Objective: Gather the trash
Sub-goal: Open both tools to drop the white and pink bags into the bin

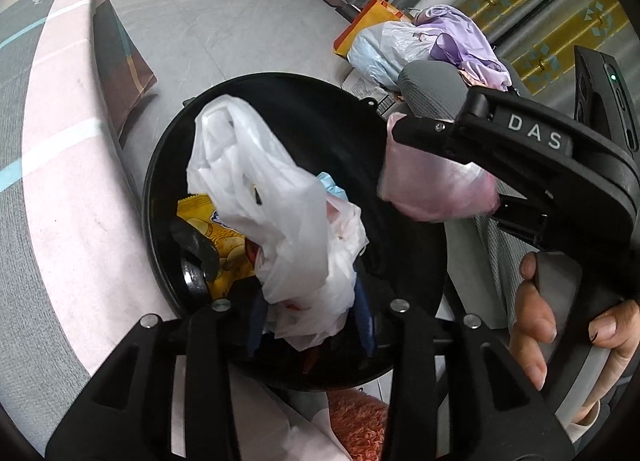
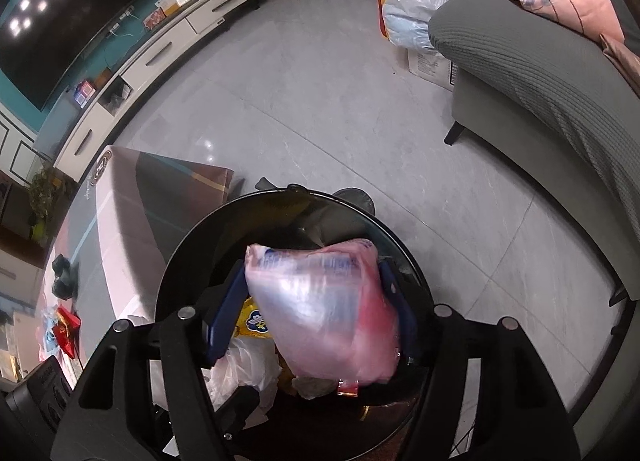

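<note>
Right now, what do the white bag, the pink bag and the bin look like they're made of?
White bag: thin plastic film, translucent, finely crumpled, soft folds.
Pink bag: thin glossy plastic film, see-through, with bright glare streaks and faint blue print; contents unclear.
Bin: probably hard black plastic, though painted metal is possible; smooth, slightly shiny round rim.

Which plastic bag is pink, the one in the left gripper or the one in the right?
The right gripper has the pink plastic bag between its fingers over the black trash bin. The left gripper's bag is white.
</note>
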A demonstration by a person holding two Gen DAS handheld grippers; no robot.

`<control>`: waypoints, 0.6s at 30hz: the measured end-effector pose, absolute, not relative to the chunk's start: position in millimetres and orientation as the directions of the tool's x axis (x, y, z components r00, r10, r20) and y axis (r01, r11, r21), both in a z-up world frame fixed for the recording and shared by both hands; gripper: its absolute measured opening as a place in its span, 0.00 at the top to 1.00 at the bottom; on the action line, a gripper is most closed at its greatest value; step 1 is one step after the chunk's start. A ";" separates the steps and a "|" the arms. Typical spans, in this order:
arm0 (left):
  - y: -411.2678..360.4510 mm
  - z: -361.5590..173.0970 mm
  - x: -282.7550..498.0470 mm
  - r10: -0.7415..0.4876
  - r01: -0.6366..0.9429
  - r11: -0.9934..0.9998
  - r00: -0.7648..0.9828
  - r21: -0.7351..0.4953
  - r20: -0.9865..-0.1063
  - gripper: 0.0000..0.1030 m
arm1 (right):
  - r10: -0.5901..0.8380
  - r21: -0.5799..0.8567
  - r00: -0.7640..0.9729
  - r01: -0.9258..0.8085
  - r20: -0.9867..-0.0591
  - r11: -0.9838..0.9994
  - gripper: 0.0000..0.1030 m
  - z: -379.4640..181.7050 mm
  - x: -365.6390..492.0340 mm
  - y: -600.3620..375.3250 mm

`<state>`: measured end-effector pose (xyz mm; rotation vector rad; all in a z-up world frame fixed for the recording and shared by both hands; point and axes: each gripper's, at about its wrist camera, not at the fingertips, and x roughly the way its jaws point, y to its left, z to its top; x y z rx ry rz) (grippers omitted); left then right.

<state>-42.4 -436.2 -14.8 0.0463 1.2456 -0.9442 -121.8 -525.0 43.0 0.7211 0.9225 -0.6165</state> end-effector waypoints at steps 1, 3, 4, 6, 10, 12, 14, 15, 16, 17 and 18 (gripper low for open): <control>-435.9 -12.9 -42.6 -0.585 0.628 0.635 0.010 -0.450 -0.811 0.59 | -0.165 0.286 0.474 0.736 -0.865 0.613 0.32 44.2 -121.6 -524.4; -434.6 -9.9 -43.0 -0.593 0.629 0.632 0.015 -0.454 -0.805 0.52 | -0.168 0.289 0.481 0.732 -0.860 0.616 0.30 46.2 -121.7 -523.4; -433.5 -8.3 -43.5 -0.597 0.632 0.628 0.017 -0.454 -0.802 0.49 | -0.170 0.291 0.484 0.732 -0.858 0.616 0.28 47.1 -121.9 -523.2; -433.1 -5.0 -44.8 -0.600 0.637 0.624 0.020 -0.452 -0.800 0.42 | -0.178 0.292 0.488 0.735 -0.855 0.613 0.27 49.4 -122.6 -522.7; -429.5 3.5 -46.0 -0.610 0.642 0.622 0.037 -0.449 -0.792 0.31 | -0.186 0.300 0.506 0.727 -0.842 0.618 0.27 55.3 -124.5 -520.6; -424.9 9.2 -45.6 -0.619 0.639 0.621 0.045 -0.454 -0.784 0.27 | -0.191 0.299 0.510 0.724 -0.839 0.622 0.25 57.8 -124.2 -518.6; -418.0 12.6 -45.2 -0.624 0.640 0.621 0.052 -0.454 -0.780 0.20 | -0.191 0.297 0.513 0.720 -0.837 0.628 0.22 59.0 -122.5 -517.3; -414.4 14.5 -44.8 -0.627 0.639 0.621 0.059 -0.453 -0.777 0.17 | -0.191 0.295 0.511 0.718 -0.838 0.631 0.22 58.7 -121.0 -516.3; -408.2 16.8 -43.9 -0.630 0.634 0.627 0.072 -0.452 -0.773 0.15 | -0.192 0.291 0.508 0.718 -0.839 0.632 0.22 58.7 -119.7 -514.9; -401.7 18.6 -42.2 -0.630 0.627 0.636 0.086 -0.449 -0.772 0.14 | -0.196 0.284 0.507 0.717 -0.840 0.636 0.22 59.4 -118.3 -513.3; -393.8 20.6 -39.4 -0.629 0.618 0.647 0.099 -0.448 -0.771 0.13 | -0.199 0.281 0.507 0.716 -0.839 0.639 0.22 60.3 -117.4 -512.0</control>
